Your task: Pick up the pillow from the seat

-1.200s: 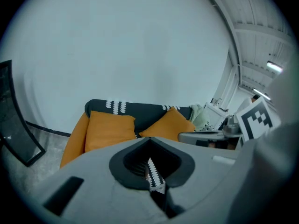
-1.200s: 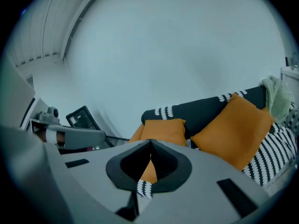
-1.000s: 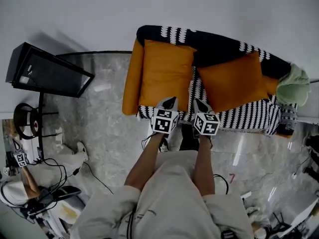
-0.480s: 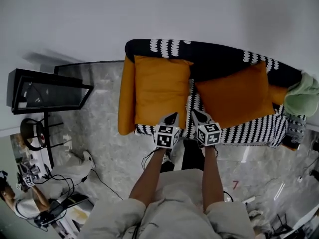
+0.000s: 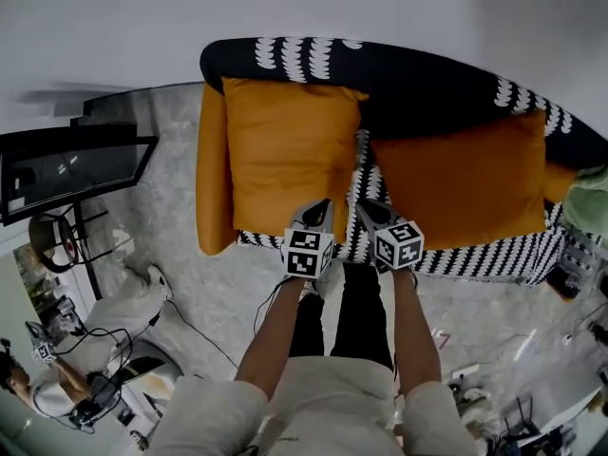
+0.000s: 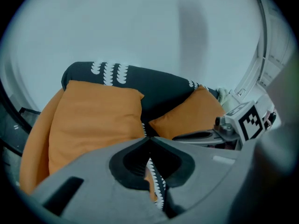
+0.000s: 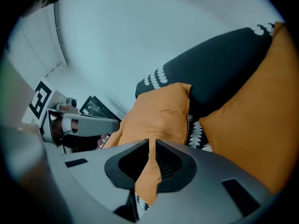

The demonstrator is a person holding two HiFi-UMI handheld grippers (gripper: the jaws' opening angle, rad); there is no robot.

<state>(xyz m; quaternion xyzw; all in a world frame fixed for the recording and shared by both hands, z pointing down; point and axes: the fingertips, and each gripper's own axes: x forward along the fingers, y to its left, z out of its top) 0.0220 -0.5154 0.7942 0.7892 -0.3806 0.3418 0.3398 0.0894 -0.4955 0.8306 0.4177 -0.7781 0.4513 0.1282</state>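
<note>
The sofa (image 5: 418,74), black-backed with a black-and-white patterned seat cover (image 5: 494,253), stood on the grey floor (image 5: 180,255). Just beside its orange armrest (image 5: 211,179), an orange pillow (image 5: 285,150) lay on the seat. A second orange pillow (image 5: 465,179) lay farther from the armrest. A pale green cloth (image 5: 591,202) lay farthest from it, at the opposite end.

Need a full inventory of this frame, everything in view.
sofa: 1, black with white pattern, against white wall
left pillow: 1, orange, seat's left end
right pillow: 1, orange, seat, right of it
armrest: 1, orange, sofa's left side
cloth: 1, pale green, sofa's right end
screen: 1, black, left of sofa
cables: several, dark, on marble floor
other person: 1, lower left corner
left tool: 1, grey, shut, at seat's front edge
right tool: 1, grey, shut, beside it
arms: 2, reaching forward from bottom
</note>
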